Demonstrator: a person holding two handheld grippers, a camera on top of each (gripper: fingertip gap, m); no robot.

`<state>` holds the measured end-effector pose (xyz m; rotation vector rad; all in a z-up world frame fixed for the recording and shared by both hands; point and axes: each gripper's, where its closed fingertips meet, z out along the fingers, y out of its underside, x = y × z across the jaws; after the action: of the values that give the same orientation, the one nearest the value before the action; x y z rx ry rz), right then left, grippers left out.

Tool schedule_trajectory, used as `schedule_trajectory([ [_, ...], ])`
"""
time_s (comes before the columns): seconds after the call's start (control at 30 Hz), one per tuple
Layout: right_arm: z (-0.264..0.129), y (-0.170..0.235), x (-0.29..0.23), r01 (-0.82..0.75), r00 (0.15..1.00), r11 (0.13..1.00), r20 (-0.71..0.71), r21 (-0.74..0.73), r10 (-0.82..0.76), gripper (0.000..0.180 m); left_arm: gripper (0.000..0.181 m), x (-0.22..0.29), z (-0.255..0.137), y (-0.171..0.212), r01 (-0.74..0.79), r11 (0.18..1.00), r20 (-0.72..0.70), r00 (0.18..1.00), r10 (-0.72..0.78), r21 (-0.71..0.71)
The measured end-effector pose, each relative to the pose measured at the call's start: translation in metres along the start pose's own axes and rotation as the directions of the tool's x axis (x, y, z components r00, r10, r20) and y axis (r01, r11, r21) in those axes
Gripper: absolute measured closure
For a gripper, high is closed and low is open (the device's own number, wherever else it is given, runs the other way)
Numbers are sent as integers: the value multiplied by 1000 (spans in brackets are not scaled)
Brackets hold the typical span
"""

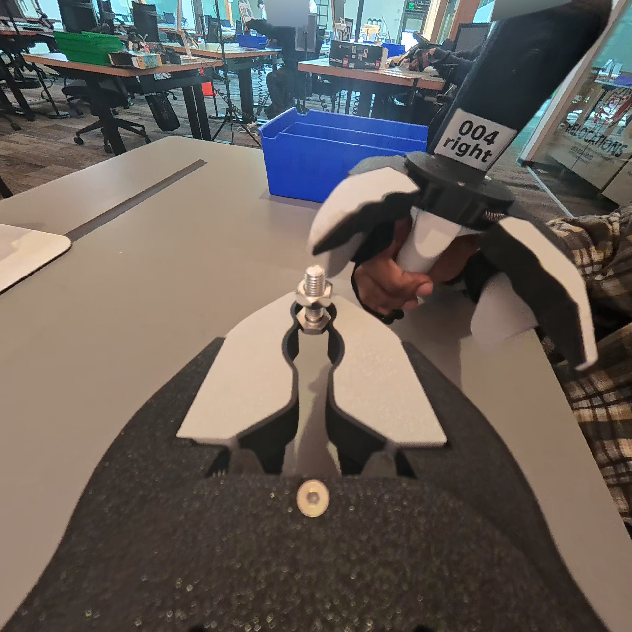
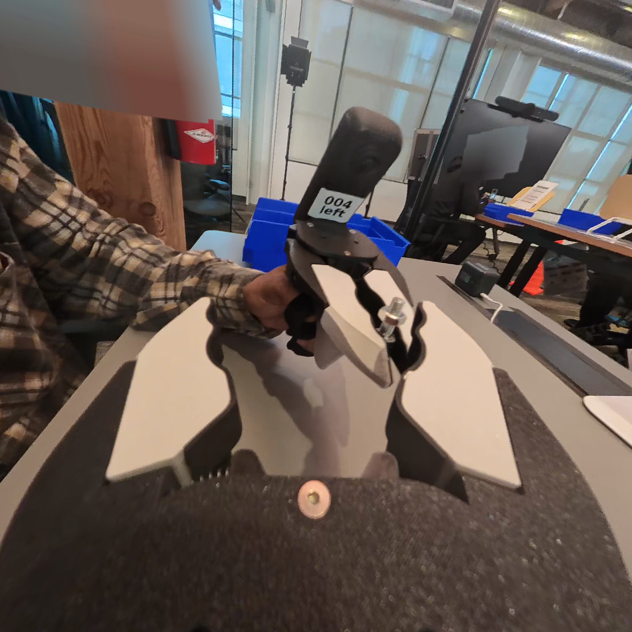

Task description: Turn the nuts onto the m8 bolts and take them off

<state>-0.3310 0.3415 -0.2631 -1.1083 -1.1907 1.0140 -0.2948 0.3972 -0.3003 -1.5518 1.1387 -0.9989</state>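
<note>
1. In the centre of the left wrist view, the left gripper (image 1: 313,325) has its jaws closed around the lower part of a bolt (image 1: 315,279). The bolt stands upright, threaded end up, lifted above the grey tabletop (image 1: 171,239).
2. A nut (image 1: 313,298) sits partway down the thread, with a few turns of bare thread above it. A second hexagonal piece, the bolt head or another nut, sits right at the jaw tips; I cannot tell which.
3. The right gripper (image 1: 455,318) fills the right of that view, its jaws spread wide and holding nothing. One white finger (image 1: 337,219) hangs just beside the top of the bolt, not clearly touching it.
4. In the right wrist view the bolt (image 2: 393,319) shows right of centre, close against the inner edge of the right-hand finger (image 2: 448,393).
5. My reading: this is the pause between turns, whether winding on or off I cannot say.
6. The next move calls for the open jaws to centre on the nut's flats, close, and twist while the left grip holds firm.
7. A blue bin (image 1: 328,160) stands behind, upper centre.
</note>
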Motion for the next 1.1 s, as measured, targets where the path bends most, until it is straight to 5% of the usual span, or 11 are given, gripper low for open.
schedule_trajectory([
  [0.53,17,10,1,-13,998,999,55,-43,15,72,170,4,4,1,-8,1000,-6,1000,8,-5],
  [0.83,-13,-9,0,-46,998,999,31,-9,46,74,170,2,0,-1,-5,1000,-4,1000,5,6],
  [1.1,-2,-3,41,-106,994,993,-31,-58,104,139,170,5,2,-1,-26,1000,-3,1000,26,-3],
])
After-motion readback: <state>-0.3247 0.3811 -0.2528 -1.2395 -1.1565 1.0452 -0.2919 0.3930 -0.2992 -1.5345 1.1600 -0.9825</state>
